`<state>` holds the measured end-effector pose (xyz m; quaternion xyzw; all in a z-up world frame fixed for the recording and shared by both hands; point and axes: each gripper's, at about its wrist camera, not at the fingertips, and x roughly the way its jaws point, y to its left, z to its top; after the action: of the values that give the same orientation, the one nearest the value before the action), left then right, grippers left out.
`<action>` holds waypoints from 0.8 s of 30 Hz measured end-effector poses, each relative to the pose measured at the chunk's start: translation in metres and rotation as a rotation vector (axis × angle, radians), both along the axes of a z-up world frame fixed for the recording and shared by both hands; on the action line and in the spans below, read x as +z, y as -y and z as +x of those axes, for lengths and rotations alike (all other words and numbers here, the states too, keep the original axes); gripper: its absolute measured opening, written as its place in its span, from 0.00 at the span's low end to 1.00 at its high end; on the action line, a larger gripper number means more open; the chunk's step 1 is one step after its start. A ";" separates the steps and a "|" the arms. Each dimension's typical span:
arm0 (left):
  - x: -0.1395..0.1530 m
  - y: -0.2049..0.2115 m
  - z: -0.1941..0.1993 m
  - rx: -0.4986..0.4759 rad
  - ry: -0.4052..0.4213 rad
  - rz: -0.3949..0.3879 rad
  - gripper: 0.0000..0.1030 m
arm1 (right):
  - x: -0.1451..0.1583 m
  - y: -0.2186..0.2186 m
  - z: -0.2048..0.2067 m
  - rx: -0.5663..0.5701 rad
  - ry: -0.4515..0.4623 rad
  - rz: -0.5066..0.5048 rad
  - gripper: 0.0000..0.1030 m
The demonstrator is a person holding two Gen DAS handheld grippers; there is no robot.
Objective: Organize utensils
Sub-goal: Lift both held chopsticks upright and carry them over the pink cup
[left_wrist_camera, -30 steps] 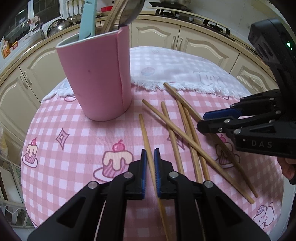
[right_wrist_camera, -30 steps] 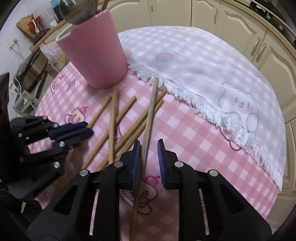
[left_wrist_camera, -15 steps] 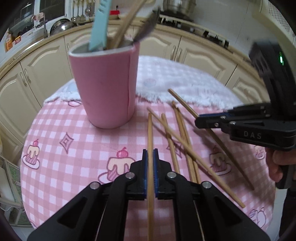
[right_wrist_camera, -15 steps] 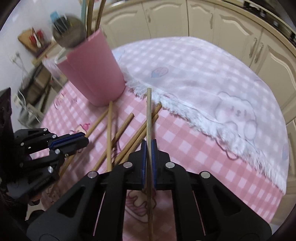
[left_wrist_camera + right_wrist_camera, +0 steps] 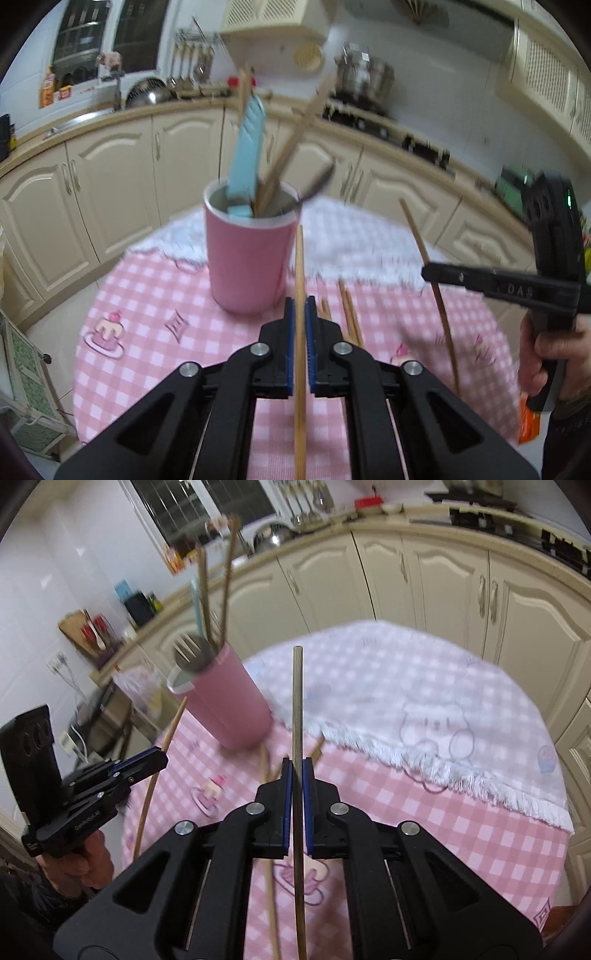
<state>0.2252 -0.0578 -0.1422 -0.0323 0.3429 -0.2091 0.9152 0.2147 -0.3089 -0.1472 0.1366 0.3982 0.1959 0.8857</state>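
Observation:
A pink cup (image 5: 251,258) stands on the round table and holds a light blue utensil (image 5: 245,155), wooden chopsticks and a metal spoon; it also shows in the right wrist view (image 5: 225,705). My left gripper (image 5: 300,306) is shut on a wooden chopstick (image 5: 300,266), held above the table just right of the cup. My right gripper (image 5: 297,766) is shut on another chopstick (image 5: 297,701), also lifted. Several loose chopsticks (image 5: 349,317) lie on the cloth between the grippers.
The table has a pink checked cloth (image 5: 155,295) with a white fringed cloth (image 5: 424,701) over its far part. Cream kitchen cabinets (image 5: 110,177) and a counter with pots ring the table. A white rack (image 5: 22,387) stands at the left.
Both grippers closed on a chopstick each and lifted them off the table. Both views have tilted up, showing more of the kitchen.

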 end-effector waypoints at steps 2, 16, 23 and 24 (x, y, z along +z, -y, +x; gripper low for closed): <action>0.012 -0.008 -0.002 0.024 0.044 -0.039 0.05 | 0.010 0.001 -0.004 -0.010 0.043 0.019 0.05; 0.087 -0.038 0.000 0.131 0.309 -0.170 0.05 | 0.091 -0.016 -0.013 -0.037 0.323 0.119 0.05; 0.134 -0.036 0.025 0.156 0.453 -0.225 0.05 | 0.149 -0.041 0.014 -0.037 0.474 0.133 0.05; 0.140 -0.035 0.028 0.156 0.471 -0.233 0.05 | 0.154 -0.043 0.018 -0.040 0.485 0.132 0.05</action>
<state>0.2531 -0.0224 -0.0017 -0.1140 0.0905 -0.1776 0.9733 0.2331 -0.2658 0.0069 0.1510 0.1579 0.2310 0.9481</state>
